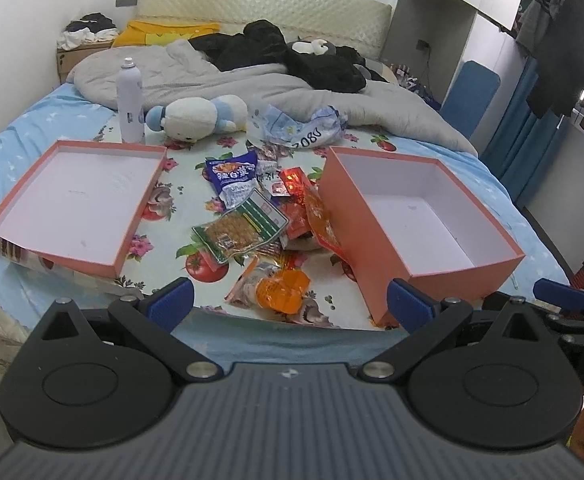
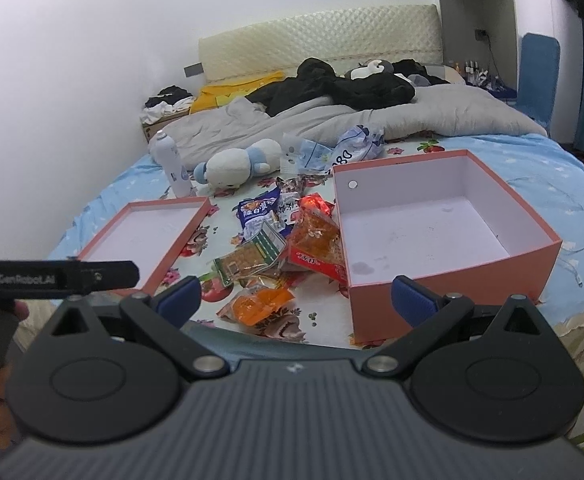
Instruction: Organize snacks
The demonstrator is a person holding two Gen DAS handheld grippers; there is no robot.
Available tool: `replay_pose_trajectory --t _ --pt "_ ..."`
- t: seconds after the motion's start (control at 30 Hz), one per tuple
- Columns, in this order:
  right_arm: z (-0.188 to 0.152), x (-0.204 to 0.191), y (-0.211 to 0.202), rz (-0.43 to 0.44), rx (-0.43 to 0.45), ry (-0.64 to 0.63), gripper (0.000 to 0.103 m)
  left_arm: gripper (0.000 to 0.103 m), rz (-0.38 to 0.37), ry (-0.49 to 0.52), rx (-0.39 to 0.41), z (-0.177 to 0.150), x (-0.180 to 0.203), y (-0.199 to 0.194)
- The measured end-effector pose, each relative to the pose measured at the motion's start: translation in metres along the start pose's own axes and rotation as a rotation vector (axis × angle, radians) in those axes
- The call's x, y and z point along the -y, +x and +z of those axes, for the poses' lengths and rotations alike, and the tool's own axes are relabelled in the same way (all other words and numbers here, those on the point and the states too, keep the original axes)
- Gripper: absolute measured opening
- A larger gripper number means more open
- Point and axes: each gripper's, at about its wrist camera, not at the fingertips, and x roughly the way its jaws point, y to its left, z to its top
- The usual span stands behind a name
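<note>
Nearest you, your left hand-held gripper (image 1: pixel 290 306) and your right hand-held gripper (image 2: pixel 295 298) both hover at the bed's near edge with fingers spread wide and nothing between them. Just past them the snack packets (image 1: pixel 264 216) lie heaped on the bed (image 1: pixel 24 136), between the shallow pink lid (image 1: pixel 72 200) and the deeper pink box (image 1: pixel 423 220), both bare inside.

On the bed (image 1: pixel 20 128) a pile of snacks (image 1: pixel 260 220) lies between two boxes. The lid (image 1: pixel 76 196) sits to the left, the deep box (image 1: pixel 423 224) to the right, touching the pile. Behind the pile lie a soft toy (image 1: pixel 196 114) and a crumpled bag (image 1: pixel 299 126). A bottle (image 1: pixel 129 100) stands left of the toy. The blanket (image 1: pixel 228 80) is farther back.
</note>
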Motion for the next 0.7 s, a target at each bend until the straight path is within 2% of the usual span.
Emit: replay_pose_trajectory --t 0.07,0.2,0.27,0.3,0.5,0.7 --pt "-0.002 0.001 0.001 0.003 -0.001 0.001 0.102 0.103 0.000 0.000 -0.005 -0.002 0.000 0.003" --pt "-0.007 0.002 0.010 0.009 -0.020 0.001 0.090 0.103 -0.012 0.010 -0.016 -0.003 0.000 0.010" --pt "-0.008 0.001 0.015 0.011 -0.021 -0.008 0.075 0.103 -0.041 0.003 -0.025 -0.003 -0.003 0.016" --pt "-0.008 -0.002 0.019 0.004 -0.023 -0.023 0.074 0.103 -0.048 0.000 -0.028 -0.003 -0.005 0.019" --pt "-0.011 -0.021 0.037 -0.001 -0.008 -0.173 0.073 0.103 -0.102 -0.016 -0.052 0.002 -0.015 0.046" --pt "-0.010 -0.034 0.073 -0.007 -0.002 -0.277 0.072 0.103 -0.154 -0.038 -0.106 0.009 -0.033 0.083"
